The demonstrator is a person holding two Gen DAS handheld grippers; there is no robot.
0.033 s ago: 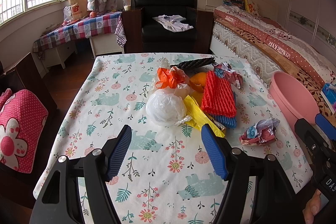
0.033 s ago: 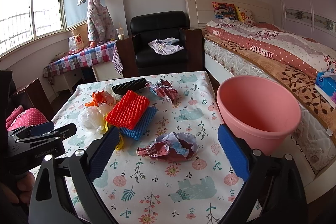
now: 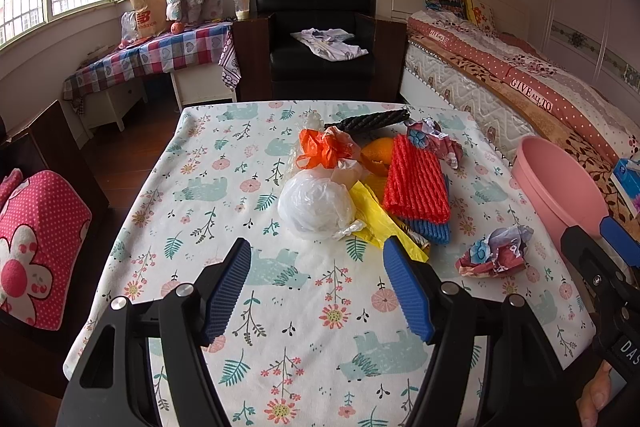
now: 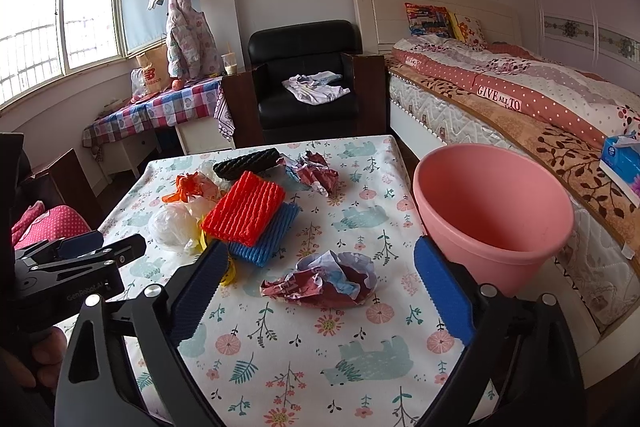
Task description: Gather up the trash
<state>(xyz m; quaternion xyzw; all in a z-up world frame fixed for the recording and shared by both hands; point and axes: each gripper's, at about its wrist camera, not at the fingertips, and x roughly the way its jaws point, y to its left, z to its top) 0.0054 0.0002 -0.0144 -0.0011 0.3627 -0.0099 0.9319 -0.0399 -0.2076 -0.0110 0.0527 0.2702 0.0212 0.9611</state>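
Pink plastic bucket (image 4: 494, 211) stands beside the floral-cloth table (image 4: 320, 355); the right gripper (image 4: 320, 291) spreads its fingers before crumpled red-and-white paper (image 4: 320, 281), the left gripper (image 3: 316, 291) gapes near a white plastic bag (image 3: 316, 205).

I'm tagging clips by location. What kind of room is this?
Most likely a home bedroom: a made bed along one side, a black armchair with clothes on it, and a jacket hanging by the window.
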